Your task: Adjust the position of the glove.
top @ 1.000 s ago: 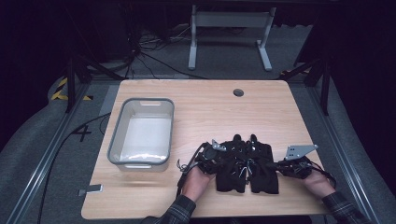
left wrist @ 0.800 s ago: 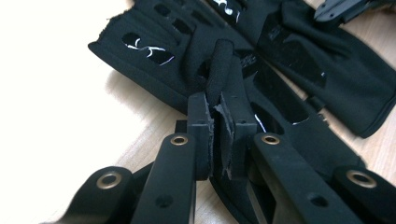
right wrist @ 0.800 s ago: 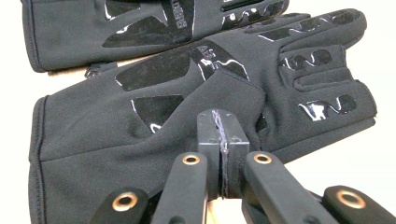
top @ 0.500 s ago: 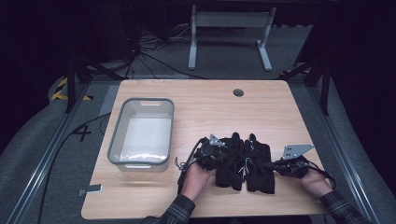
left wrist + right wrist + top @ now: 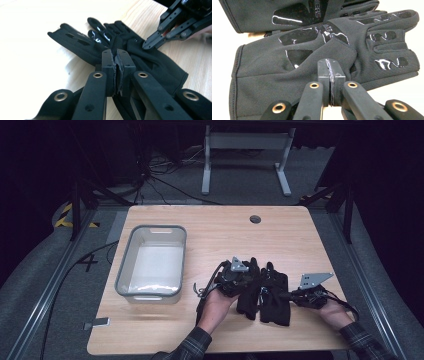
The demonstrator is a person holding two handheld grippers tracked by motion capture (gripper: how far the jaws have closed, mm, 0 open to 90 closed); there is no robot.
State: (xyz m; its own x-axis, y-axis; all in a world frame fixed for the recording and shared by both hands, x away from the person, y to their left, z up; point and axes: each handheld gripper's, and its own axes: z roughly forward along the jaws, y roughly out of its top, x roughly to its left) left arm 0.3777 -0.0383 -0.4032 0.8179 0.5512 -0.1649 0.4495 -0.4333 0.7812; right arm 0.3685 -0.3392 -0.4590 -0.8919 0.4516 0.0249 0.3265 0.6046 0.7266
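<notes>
Shiny letters "ERS" on the palm patch of the far black glove (image 5: 297,13), the start of the word cut off, more shiny letters on the near black glove (image 5: 329,32) too crinkled to read, a dark "4" painted on the grey floor (image 5: 88,263)

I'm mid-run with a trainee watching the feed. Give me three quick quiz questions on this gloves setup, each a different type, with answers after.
1. True or false: the grey bin already holds a glove.
2. Multiple choice: where do the black gloves lie? A) in the bin; B) on the wooden table, between the two grippers; C) on the floor.
3. Short answer: how do the jaws of the left gripper and the right gripper stand?

Key:
1. False; the bin shows only its pale bottom.
2. B.
3. Both pairs are pressed together. The right gripper view shows glove fabric bunched at its tips, but whether either gripper truly pinches fabric cannot be told.
</notes>
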